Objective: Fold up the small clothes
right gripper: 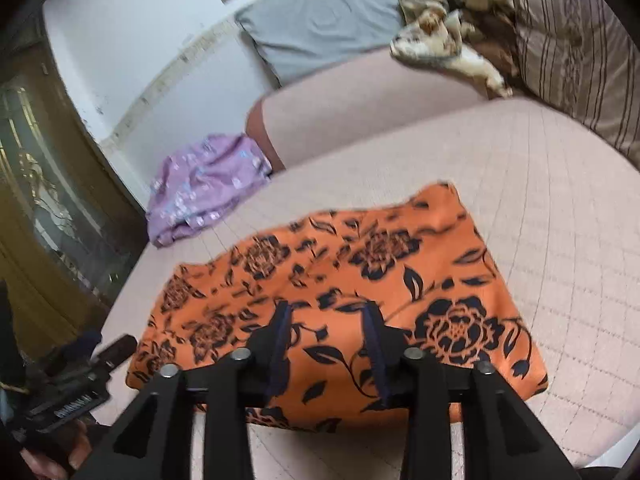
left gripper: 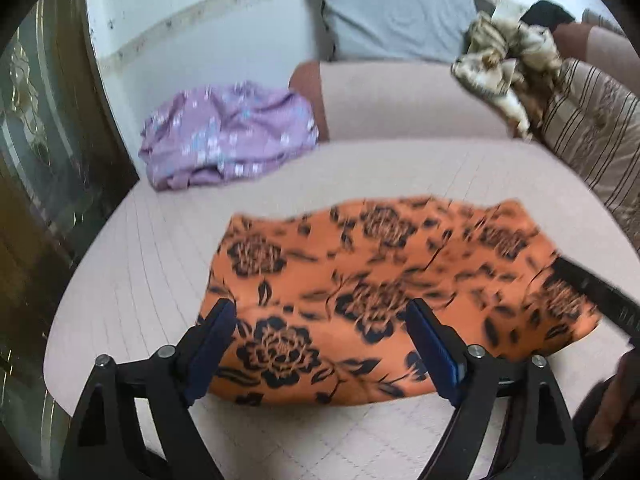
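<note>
Nearby, orange cloth (left gripper: 360, 280) lies folded, edges clear of purple garment (left gripper: 228, 136).

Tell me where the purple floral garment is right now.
The purple floral garment lies crumpled at the far left of the bed, against the end of the pink bolster, beyond the orange floral cloth in both views.

Plenty of bare pinkish quilted bed cover (left gripper: 132, 264) to the left of the orange cloth with black flowers (left gripper: 360, 280) and along its near edge, so that side's open. Far left is blocked by a crumpled lilac floral garment (left gripper: 228, 136). Far side has a pink bolster cushion (left gripper: 400, 100) running across, with a grey pillow (left gripper: 396, 16) behind it. Far right is crowded: beige crumpled patterned cloth (left gripper: 504, 64) and a striped brown cushion (left gripper: 592, 128).
</note>
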A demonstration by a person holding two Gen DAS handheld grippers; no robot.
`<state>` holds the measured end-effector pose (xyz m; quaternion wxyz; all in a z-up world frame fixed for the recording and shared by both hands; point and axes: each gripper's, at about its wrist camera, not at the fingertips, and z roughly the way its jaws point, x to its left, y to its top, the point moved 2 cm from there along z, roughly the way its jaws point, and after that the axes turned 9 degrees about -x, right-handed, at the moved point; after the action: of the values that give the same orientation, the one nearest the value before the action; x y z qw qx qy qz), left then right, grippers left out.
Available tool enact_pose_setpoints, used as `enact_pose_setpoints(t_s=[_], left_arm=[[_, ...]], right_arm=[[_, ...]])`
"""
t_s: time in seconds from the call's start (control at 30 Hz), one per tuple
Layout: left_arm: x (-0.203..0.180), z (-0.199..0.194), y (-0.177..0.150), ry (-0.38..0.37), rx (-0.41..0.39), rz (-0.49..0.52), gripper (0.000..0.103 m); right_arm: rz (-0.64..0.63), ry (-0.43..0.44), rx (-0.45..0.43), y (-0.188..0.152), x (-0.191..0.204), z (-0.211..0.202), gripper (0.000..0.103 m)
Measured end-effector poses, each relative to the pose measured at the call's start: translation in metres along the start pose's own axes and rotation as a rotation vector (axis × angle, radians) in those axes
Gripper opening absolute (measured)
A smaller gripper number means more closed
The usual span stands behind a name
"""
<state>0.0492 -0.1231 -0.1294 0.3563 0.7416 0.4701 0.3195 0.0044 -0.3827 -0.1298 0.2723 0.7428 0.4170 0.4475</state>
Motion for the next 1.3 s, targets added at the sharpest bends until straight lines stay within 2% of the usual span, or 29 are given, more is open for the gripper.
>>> enact_pose_setpoints(t_s=[0.03, 0.17, 0.37, 0.6, 1.3], left_arm=[[0.002, -0.001, 0.006, 0.000, -0.007, -0.004, 0.092], [0.004, -0.017, 0.020, 0.025, -0.036, -0.027, 0.092], [0.005, -0.023, 0.024, 0.064, -0.034, -0.027, 0.092], [0.010, -0.023, 0.024, 0.110, -0.042, -0.017, 0.092], [0.036, -0.002, 0.011, 0.146, -0.002, -0.053, 0.092]], right_arm=[[-0.001, 0.007, -0.029, 0.002, 0.002, -0.005, 0.064], [-0.045, 0.001, -0.088, 0.007, 0.009, -0.018, 0.064], [-0.041, -0.001, -0.103, 0.009, 0.009, -0.023, 0.064], [-0.054, -0.006, -0.100, 0.009, 0.011, -0.022, 0.064], [-0.113, -0.026, -0.066, -0.001, 0.022, -0.008, 0.064]])
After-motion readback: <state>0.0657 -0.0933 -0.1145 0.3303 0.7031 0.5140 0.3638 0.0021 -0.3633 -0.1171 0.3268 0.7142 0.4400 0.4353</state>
